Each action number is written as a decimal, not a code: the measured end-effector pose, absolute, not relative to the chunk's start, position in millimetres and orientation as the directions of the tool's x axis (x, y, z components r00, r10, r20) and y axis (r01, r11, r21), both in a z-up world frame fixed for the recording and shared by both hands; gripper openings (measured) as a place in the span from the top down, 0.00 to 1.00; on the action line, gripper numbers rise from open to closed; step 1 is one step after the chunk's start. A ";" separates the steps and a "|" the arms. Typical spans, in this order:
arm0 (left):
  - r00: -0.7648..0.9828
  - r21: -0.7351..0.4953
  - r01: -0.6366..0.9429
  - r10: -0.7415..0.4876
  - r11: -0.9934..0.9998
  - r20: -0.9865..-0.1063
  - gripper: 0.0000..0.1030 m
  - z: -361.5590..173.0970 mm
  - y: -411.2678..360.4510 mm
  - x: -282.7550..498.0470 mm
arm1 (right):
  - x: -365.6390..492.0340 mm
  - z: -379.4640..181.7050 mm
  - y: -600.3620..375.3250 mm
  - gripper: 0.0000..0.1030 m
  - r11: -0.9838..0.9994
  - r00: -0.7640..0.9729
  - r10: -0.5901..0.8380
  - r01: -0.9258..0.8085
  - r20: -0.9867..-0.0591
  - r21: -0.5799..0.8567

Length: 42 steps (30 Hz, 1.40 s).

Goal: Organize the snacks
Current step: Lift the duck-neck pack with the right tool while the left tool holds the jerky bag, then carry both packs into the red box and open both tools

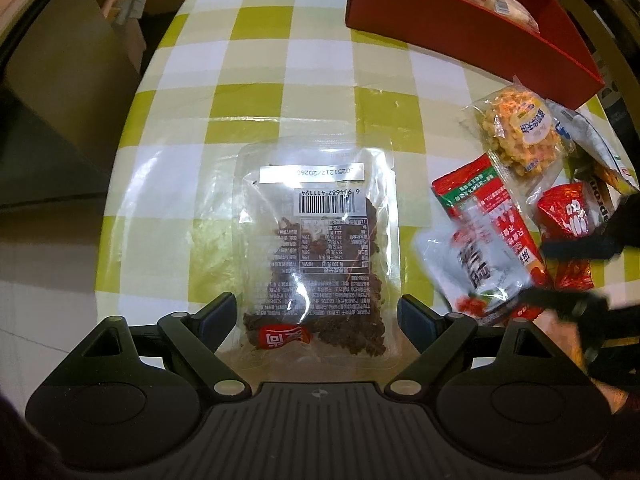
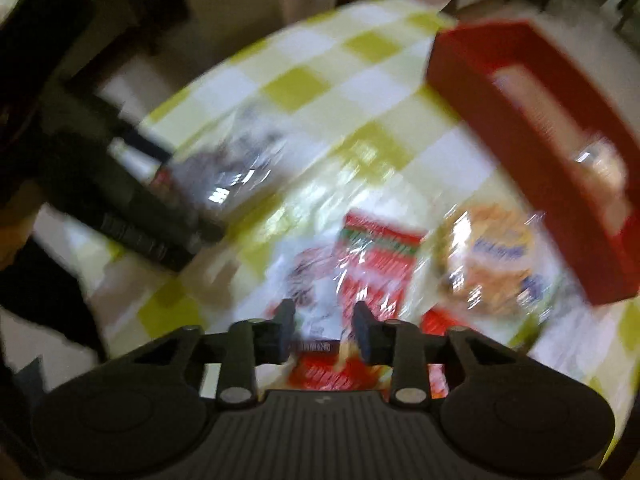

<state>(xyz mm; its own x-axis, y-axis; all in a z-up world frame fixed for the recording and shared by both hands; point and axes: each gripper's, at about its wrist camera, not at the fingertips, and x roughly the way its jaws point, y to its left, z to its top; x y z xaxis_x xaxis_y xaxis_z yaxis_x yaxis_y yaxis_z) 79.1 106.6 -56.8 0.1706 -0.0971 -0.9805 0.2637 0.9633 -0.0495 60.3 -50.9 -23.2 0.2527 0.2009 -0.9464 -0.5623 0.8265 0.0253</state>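
Pointing down, the left claw (image 1: 316, 316) stands wide open astride a clear bag (image 1: 316, 240) near the table's (image 1: 248, 60) edge, untouched. The right claw (image 2: 323, 330), half open, holds nothing above the snack pile (image 2: 376, 268).

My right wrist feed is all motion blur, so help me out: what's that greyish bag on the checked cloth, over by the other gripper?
Observer: It's a clear bag of dark dried meat, barcode label up, lying flat on the checked tablecloth.
Operator: Has the left gripper got it?
Observer: No. The left gripper is open, with its jaws on either side of the bag's near end and not pressing it.
Operator: Anything in the red box?
Observer: The red box holds one pale wrapped snack. I can't see anything else inside it.
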 end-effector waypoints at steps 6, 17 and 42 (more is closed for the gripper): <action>0.177 -0.017 0.256 -0.064 0.967 -0.982 0.12 -55.5 109.3 79.3 | 57.8 -39.6 -16.4 0.16 0.788 0.306 0.081 -0.603 -0.948 -0.127; 0.175 -0.031 0.195 -0.066 0.980 -0.982 0.12 -53.1 136.4 84.0 | 55.3 -79.2 9.7 0.30 0.692 0.239 0.102 -0.714 -0.966 -0.104; 0.257 -0.078 0.225 -0.137 0.971 -0.957 0.13 -24.3 84.1 101.9 | 79.3 -12.4 -96.7 0.40 0.919 0.383 0.185 -0.395 -0.905 0.020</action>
<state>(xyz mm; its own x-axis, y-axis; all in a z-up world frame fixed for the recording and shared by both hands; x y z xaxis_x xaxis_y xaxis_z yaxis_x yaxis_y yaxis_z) 101.9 84.1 -24.3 0.2570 -0.1367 -0.9567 0.2255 0.9711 -0.0782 79.3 -96.7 -12.4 0.3832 0.1846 -0.9050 -0.3949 0.9185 0.0202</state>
